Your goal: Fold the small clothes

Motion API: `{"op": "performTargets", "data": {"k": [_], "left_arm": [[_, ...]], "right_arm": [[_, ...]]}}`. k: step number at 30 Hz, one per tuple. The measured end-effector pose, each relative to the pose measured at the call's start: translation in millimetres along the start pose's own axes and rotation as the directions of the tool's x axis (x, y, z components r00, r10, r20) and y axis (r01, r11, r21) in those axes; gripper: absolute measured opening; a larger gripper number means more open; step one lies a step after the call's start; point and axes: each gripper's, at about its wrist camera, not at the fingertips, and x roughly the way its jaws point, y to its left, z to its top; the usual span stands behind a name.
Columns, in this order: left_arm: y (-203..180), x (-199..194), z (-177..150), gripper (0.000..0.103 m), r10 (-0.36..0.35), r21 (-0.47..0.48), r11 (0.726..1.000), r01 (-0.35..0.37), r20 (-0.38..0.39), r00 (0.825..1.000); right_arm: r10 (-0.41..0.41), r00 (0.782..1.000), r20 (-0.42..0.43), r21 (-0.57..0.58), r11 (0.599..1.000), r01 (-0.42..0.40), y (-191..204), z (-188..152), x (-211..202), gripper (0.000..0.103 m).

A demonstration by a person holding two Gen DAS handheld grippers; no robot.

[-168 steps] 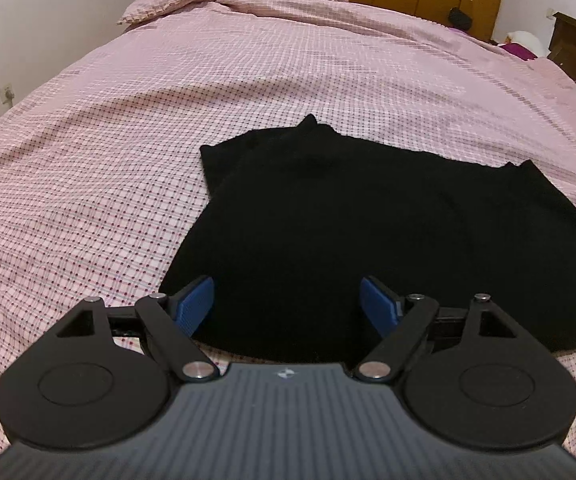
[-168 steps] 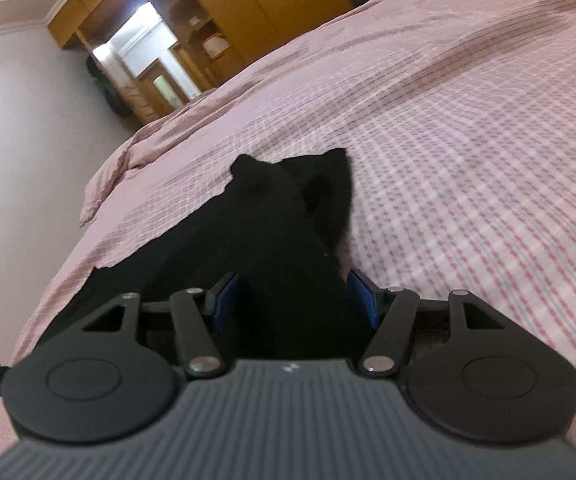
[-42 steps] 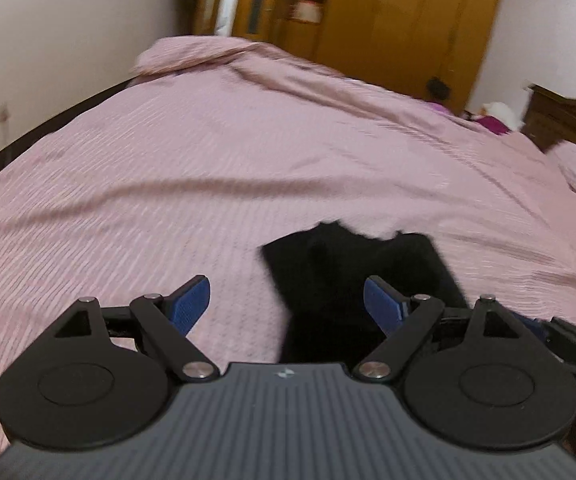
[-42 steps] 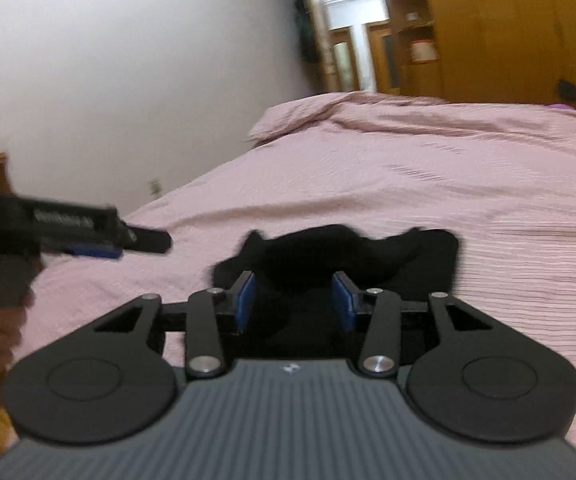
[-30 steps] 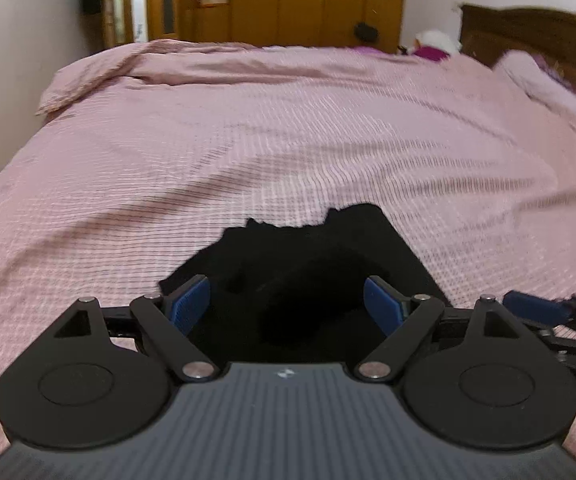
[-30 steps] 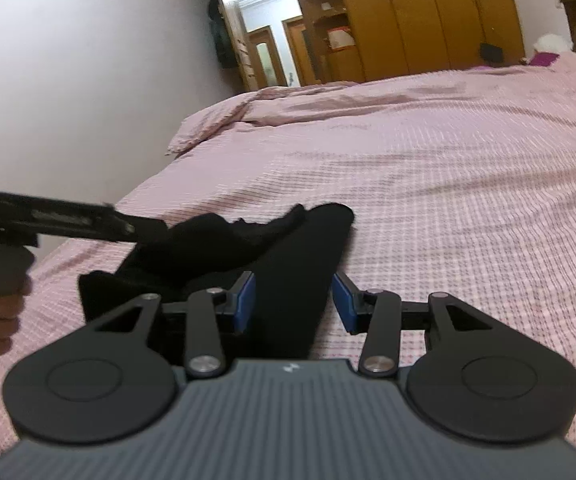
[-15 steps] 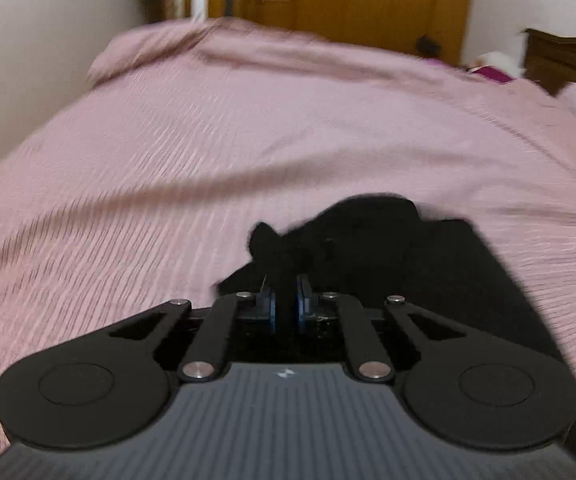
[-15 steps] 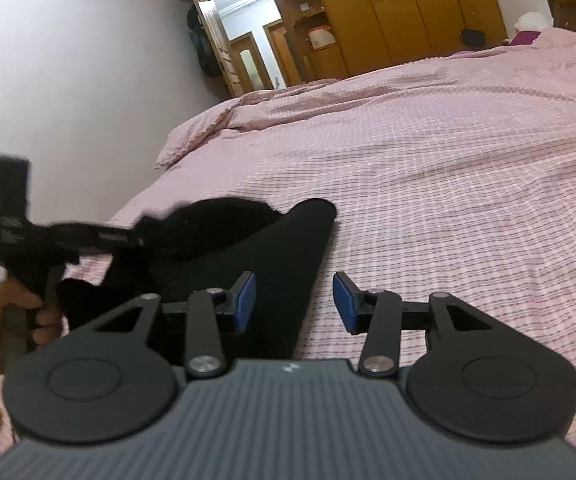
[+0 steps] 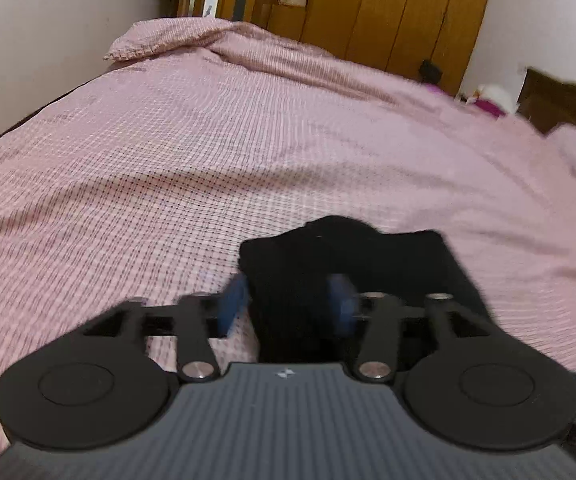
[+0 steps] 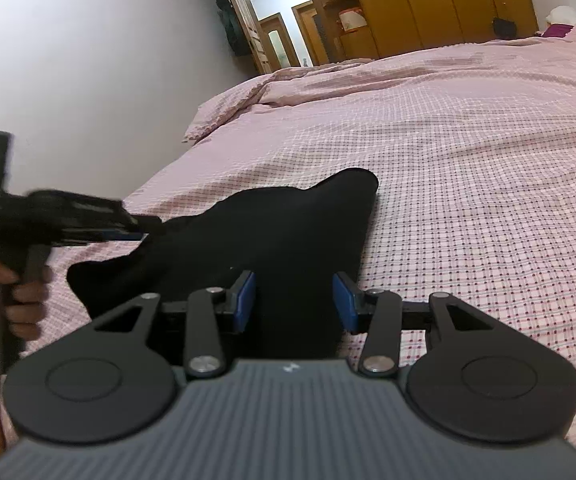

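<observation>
Folded black garment (image 9: 351,264) on the bed (image 9: 168,160), both grippers at its near edge.

The garment's long axis runs away from both cameras. The left gripper (image 9: 289,300) has just been opening; its jaws are spread, with the garment's left portion between them and no pad visibly pressing. The right gripper (image 10: 293,300) stands half spread astride the near right portion, whether pinching it cannot be told. Judged nearest to the next fold: the left gripper, at the loose left edge.
</observation>
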Motion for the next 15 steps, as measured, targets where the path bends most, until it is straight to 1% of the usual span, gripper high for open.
{"op": "performTargets", "data": {"k": [1, 4, 5, 7, 8, 11, 13, 15], "left_arm": [[-3.1, -10.5, -3.5, 0.069, -0.011, 0.005, 1.0, 0.011, 0.015, 1.0], [-15.6, -31.9, -16.5, 0.073, -0.016, 0.04, 0.999, 0.015, 0.034, 0.999], [-20.5, -36.1, -22.7, 0.074, 0.006, 0.054, 0.999, -0.008, 0.038, 0.999], [-30.1, -38.3, -36.7, 0.075, 0.103, 0.092, 0.99, -0.108, 0.058, 0.993], [-33.3, -36.5, -42.7, 0.075, 0.138, 0.114, 0.983, -0.144, 0.061, 0.989], [-33.2, -26.9, -58.7, 0.075, 0.199, 0.151, 0.968, -0.202, 0.036, 0.979], [-28.5, -22.3, -67.7, 0.077, 0.236, 0.163, 0.957, -0.241, 0.047, 0.971], [-24.4, -19.0, -74.2, 0.081, 0.274, 0.178, 0.944, -0.279, 0.052, 0.96]], "right_arm": [[-0.001, 1.0, 0.002, 0.001, 1.0, 0.001, 0.9, -0.9, -0.7, 0.047], [-0.01, 1.0, 0.027, 0.008, 1.0, 0.01, 2.2, -0.9, -5.6, 0.047], [-0.016, 0.999, 0.037, 0.011, 1.0, 0.016, 1.8, 0.1, -7.7, 0.047], [-0.042, 0.998, 0.039, 0.004, 0.999, 0.042, 1.3, 3.6, -11.7, 0.047], [-0.064, 0.997, 0.039, -0.012, 0.998, 0.064, 2.0, 5.7, -13.4, 0.047], [-0.119, 0.992, 0.043, -0.054, 0.991, 0.122, 3.9, 8.2, -16.9, 0.047], [-0.15, 0.988, 0.028, -0.039, 0.988, 0.151, 0.9, 8.2, -15.4, 0.047], [-0.146, 0.989, 0.012, -0.009, 0.989, 0.146, -3.4, 7.4, -13.9, 0.047]]}}
